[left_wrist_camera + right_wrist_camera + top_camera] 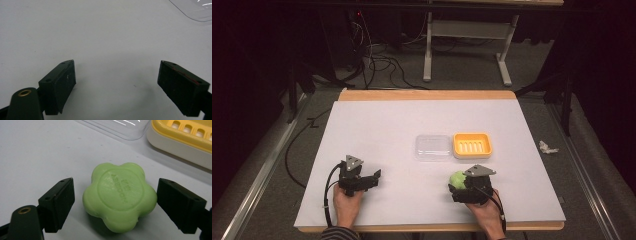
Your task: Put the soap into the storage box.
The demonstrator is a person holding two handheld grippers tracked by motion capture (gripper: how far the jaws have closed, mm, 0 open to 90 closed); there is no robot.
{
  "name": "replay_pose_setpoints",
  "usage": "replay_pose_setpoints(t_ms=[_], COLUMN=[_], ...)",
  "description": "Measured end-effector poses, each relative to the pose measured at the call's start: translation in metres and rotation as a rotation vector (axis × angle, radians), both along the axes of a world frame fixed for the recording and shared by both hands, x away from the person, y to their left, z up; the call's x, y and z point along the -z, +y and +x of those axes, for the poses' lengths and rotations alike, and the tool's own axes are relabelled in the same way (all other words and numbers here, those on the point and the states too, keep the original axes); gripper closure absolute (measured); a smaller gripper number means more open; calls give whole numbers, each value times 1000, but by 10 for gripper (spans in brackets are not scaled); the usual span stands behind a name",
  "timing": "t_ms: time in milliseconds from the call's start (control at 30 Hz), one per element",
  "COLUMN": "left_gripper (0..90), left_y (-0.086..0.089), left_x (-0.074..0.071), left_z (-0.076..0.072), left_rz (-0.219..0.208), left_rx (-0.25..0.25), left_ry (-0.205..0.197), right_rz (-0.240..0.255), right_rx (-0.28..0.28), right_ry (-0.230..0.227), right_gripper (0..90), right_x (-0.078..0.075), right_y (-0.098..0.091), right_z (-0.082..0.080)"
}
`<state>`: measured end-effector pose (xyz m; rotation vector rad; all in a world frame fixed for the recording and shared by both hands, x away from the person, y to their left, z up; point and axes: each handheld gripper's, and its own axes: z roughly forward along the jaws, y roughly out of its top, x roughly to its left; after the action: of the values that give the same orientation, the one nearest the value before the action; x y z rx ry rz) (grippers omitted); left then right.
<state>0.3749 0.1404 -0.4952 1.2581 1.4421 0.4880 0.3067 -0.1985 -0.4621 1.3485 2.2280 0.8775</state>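
1. The green flower-shaped soap lies flat on the white table sheet, its embossed round face turned up; with five even lobes it has no clear long axis, and the raised lettering runs slantwise across the face in the right gripper view
2. The soap sits nearer the person than the yellow soap dish, a little to that dish's left in the high view and apart from it
3. The right gripper stands with its jaws spread wide to either side of the soap; the right-hand pad is just beside a lobe, the left-hand pad clearly apart, and neither presses on it
4. The yellow soap dish has a slotted insert in a pale base and holds nothing
5. The clear plastic lid lies just left of the yellow soap dish, touching or nearly touching it, with nothing in it
6. The left gripper rests well to the left of the yellow soap dish and nearer the person, jaws wide apart over bare sheet with nothing between them
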Motion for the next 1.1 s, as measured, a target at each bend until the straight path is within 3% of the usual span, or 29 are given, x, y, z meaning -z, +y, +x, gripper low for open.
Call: replay_pose_setpoints(t_ms=[367,500,767,1100], left_gripper=[156,156,156,156], left_y=[0,1,2,2], left_x=[0,0,-1,-1], left_z=[0,0,-1,-1], left_rz=[-10,-8,-14,-23], left_rx=[-4,-4,-4,-8], left_ry=[-7,-11,-12,-14], right_rz=[-54,-48,-78,-84], right_rx=[-11,-17,-16,-20], right_ry=[40,52,106,130], right_gripper=[147,149,238,244], right_x=[3,4,5,4], right_y=[6,7,5,5], right_z=[7,9,14,16])
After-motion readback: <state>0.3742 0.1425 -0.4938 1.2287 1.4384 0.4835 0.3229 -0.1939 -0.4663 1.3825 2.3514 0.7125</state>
